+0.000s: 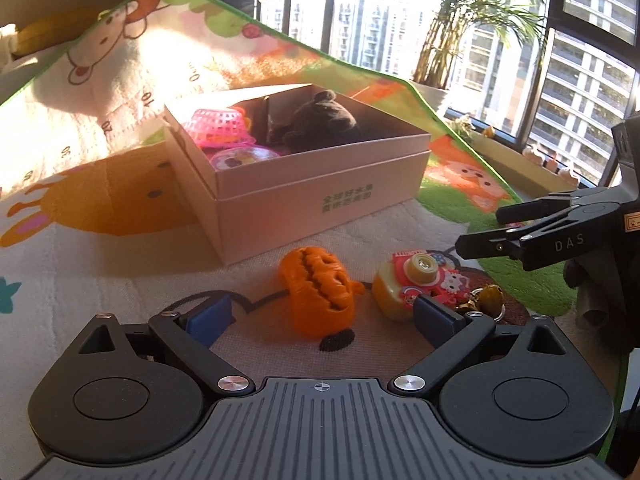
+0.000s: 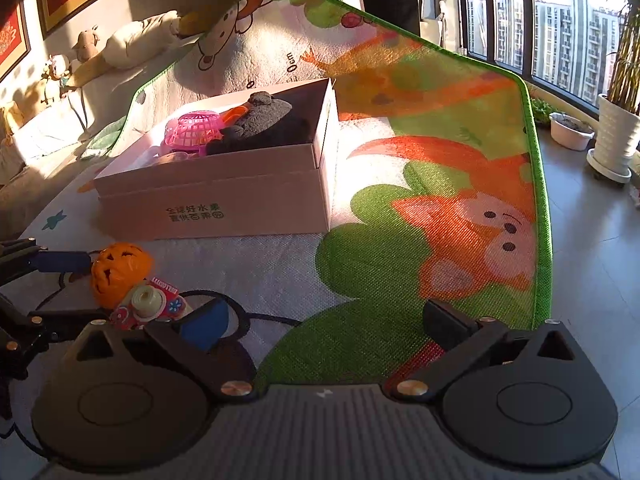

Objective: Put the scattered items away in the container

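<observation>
An orange pumpkin toy [image 1: 318,292] lies on the play mat between the open fingers of my left gripper [image 1: 320,316]; the pads do not touch it. A red and yellow toy camera [image 1: 420,286] with a small keychain [image 1: 486,300] lies just to its right. The pink cardboard box [image 1: 300,196] stands behind them and holds a pink basket [image 1: 218,126], a dark plush toy [image 1: 316,120] and a clear round case [image 1: 240,158]. My right gripper [image 2: 324,320] is open and empty over the mat. In its view the pumpkin [image 2: 120,274], camera [image 2: 150,306] and box [image 2: 224,204] lie to the left.
The cartoon play mat [image 2: 440,220] has a green edge, with grey floor tiles [image 2: 592,260] to the right. A white plant pot [image 2: 618,140] and a bowl [image 2: 570,130] stand by the window. Plush toys [image 2: 128,42] lie at the back left.
</observation>
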A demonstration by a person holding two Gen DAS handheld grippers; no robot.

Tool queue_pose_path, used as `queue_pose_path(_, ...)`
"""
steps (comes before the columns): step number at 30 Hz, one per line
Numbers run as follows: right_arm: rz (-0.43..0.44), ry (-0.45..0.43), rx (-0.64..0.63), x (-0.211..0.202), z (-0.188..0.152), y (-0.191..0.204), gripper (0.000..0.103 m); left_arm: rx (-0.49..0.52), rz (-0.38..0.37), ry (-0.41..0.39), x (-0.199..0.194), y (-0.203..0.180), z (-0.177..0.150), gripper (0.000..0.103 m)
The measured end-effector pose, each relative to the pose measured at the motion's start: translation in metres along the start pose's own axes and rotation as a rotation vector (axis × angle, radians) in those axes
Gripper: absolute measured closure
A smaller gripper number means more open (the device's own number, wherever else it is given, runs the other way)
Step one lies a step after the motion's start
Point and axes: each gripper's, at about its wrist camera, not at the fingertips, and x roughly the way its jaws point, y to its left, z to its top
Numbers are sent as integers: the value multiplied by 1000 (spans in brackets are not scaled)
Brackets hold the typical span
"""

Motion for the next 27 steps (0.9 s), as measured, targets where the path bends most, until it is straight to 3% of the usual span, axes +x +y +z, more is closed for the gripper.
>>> queue_pose_path(9, -43, 42, -69, 3, 2, 10, 0, -132, 36, -27, -9, 20, -10, 1)
queue_pose_path(13, 120, -27, -25, -16, -2, 20, 0, -162, 41, -42, -12, 23, -11, 1)
queue_pose_path(15, 184, -32, -77, -20, -5, 37, 0, -185, 44, -51, -13, 26, -12, 1)
queue_pose_path(18, 193, -24, -178, -16, -8, 63, 1, -234, 48, -66, -15, 32, -14, 1)
queue_pose_path(23, 205, 8, -219, -3, -7, 78, 19, -265, 35, -82, -17, 37, -15, 1)
queue_pose_path(25, 208, -1, -225, -4, -6, 78, 45, -262, 37, -81, -17, 37, -15, 0)
queue_pose_path(27, 188, -15, -195, -7, -4, 72, 45, -258, 40, -79, -17, 36, -15, 0)
